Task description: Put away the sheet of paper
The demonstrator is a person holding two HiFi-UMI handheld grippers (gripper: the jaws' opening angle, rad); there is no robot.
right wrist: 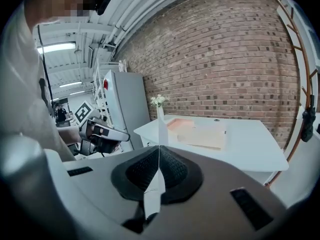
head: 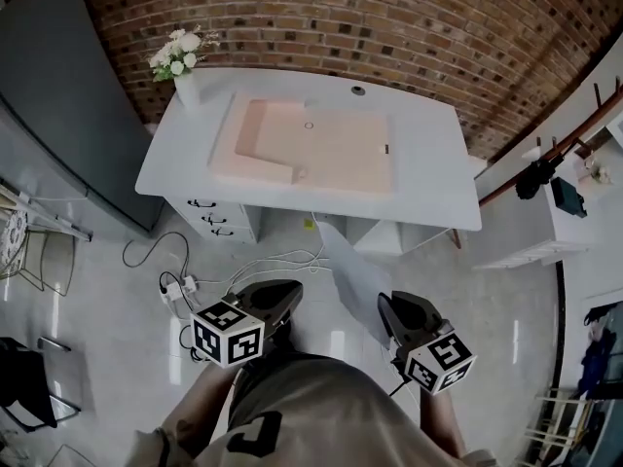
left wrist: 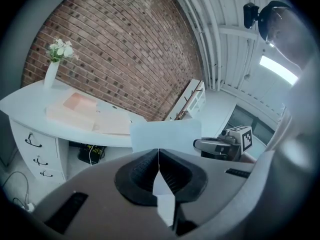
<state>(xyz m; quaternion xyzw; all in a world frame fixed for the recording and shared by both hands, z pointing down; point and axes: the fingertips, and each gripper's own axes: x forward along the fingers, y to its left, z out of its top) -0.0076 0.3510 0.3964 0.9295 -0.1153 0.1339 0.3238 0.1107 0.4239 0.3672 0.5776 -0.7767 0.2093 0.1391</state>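
Note:
A pale sheet of paper (head: 350, 266) hangs in the air in front of the white desk (head: 433, 168), held between both grippers. My left gripper (head: 280, 300) is shut on one edge; in the left gripper view the sheet (left wrist: 167, 134) spreads out past the closed jaws (left wrist: 158, 166). My right gripper (head: 397, 315) is shut on the other edge; its own view shows the sheet (right wrist: 161, 129) edge-on, rising from the gripper (right wrist: 159, 166). An open pink folder (head: 321, 149) lies flat on the desk, well ahead of the sheet.
A vase of white flowers (head: 182, 66) stands on the desk's back left corner. Drawers (head: 214, 219) sit under the desk's left side, with cables and a power strip (head: 185, 285) on the floor. A grey cabinet (head: 58, 95) stands left, a coat rack (head: 555, 154) right.

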